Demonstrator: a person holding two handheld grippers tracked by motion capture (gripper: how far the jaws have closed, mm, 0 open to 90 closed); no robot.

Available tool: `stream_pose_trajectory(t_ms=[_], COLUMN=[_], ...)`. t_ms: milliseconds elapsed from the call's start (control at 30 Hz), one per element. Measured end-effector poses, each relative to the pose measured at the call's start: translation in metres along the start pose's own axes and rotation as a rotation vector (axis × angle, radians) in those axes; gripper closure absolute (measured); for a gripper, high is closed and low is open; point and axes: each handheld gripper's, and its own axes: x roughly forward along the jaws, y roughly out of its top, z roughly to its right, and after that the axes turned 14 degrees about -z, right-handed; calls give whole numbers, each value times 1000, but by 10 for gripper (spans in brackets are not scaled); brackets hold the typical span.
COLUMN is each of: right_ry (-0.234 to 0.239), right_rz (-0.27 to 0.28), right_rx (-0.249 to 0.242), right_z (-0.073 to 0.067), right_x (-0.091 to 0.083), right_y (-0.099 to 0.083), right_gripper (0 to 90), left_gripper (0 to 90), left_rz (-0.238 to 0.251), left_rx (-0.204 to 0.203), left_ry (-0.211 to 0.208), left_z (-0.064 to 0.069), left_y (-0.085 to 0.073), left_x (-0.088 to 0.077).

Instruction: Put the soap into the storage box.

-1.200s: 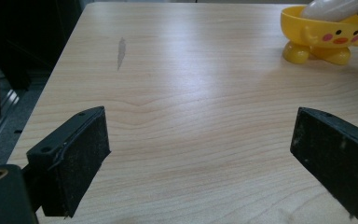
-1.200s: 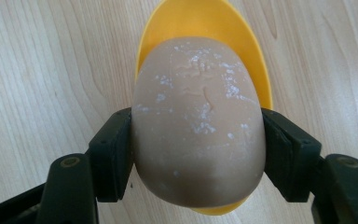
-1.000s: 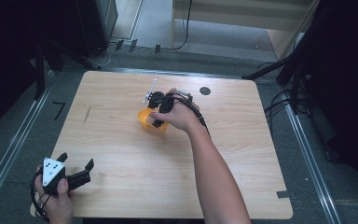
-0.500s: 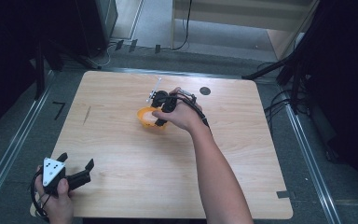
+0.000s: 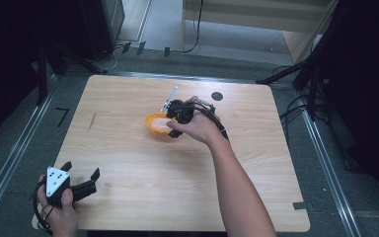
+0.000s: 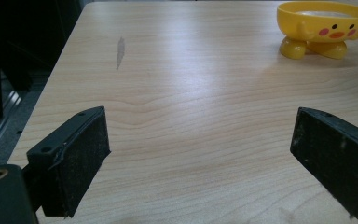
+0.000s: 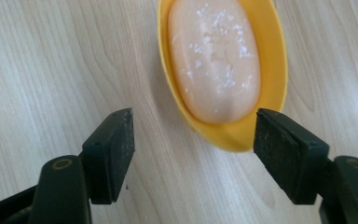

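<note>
Surface [image 5: 128,163]: pale wood; a dark smear toward its left edge; a small black disc [image 5: 217,96] at the far side
Right arm: forearm reaches in from the bottom edge, angled up and left; hand turned down over the dish
Left hand: low at the near left corner, holding its claw level
Right claw [image 7: 193,154]: jaws have just been opening; apart, nothing between them; poised above the dish's near end
Left claw [image 6: 200,163]: jaws wide apart, nothing between them
Dish [image 7: 272,70]: yellow, duck-faced, standing mid-surface
Soap [image 7: 214,56]: peach bar lying inside the dish
</note>
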Motion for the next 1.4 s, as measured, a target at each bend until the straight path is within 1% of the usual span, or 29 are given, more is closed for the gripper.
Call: stream_pose_trajectory(t_ms=[67, 133, 233, 267, 300, 333, 367, 467, 533, 600, 667, 700, 733, 800, 833, 900, 933, 1000, 1167, 1200, 1233, 1267, 1367, 1400], right_ry=[11, 15, 1, 3, 3, 3, 3, 7, 8, 10, -5, -5, 12, 12, 11, 6, 4, 8, 8, 8, 8, 9, 5, 7], right_rz=[8, 6, 18, 24, 24, 30, 30, 35, 33, 15, 19, 19, 32, 33, 33, 30, 35, 52, 46, 55, 55, 48, 45, 47], right_rx=[12, 21, 21, 22, 22, 23, 23, 37, 40, 32, 30, 30, 33, 34, 25, 33, 26, 36, 47, 59, 59, 58, 58, 66], right_z=[-3, -4, -8, -10, -10, -12, -12, -18, -19, -23, -25, -25, -27, -28, -30, -31, -32, -34, -39, -41, -41, -42, -43, -43], right_x=[1, 1, 2, 2, 2, 2, 2, 2, 3, 4, 4, 4, 4, 4, 5, 5, 5, 6, 8, 9, 9, 10, 11, 10], right_y=[-7, -10, -18, -23, -23, -28, -28, -37, -40, -45, -48, -48, -51, -52, -54, -56, -57, -62, -70, -74, -74, -79, -83, -88], right_gripper=[281, 276, 262, 252, 252, 243, 243, 215, 203, 181, 175, 175, 150, 143, 137, 136, 134, 121, 80, 69, 69, 48, 42, 36], left_gripper=[50, 49, 49, 50, 50, 50, 50, 50, 50, 50, 50, 50, 50, 50, 50, 50, 50, 50, 50, 50, 50, 50, 50, 50], left_rz=[0, 0, 0, -1, -1, 0, 0, -2, -4, -2, -2, -2, -2, -2, 1, 0, 0, 1, -2, -2, -2, -1, 0, 0], left_rx=[1, 2, 2, 3, 3, 3, 3, 4, 4, 4, 3, 2, 1, 0, -1, 1, 1, -3, 1, 3, 1, 0, 0, 1], left_ry=[-1, -1, 2, 1, 1, 1, 1, 3, 5, 3, 3, 2, -1, -1, -3, -3, -3, -2, -1, -1, -1, -1, -2, -2], left_z=[0, 0, 1, 1, 1, 1, 1, 1, 1, 1, 1, 0, 0, 0, 0, 0, 0, 0, 0, 0, 0, 0, 0, 0], left_y=[0, 0, 0, 0, 0, 0, 0, 1, 1, 1, 1, 1, 0, 0, 0, 0, 0, 0, 0, 0, 0, 0, 0, 0], left_x=[0, 0, 1, 1, 1, 1, 1, 1, 1, 1, 1, 1, 0, 1, 1, 0, 0, 0, 0, 0, 0, 0, 1, 0])
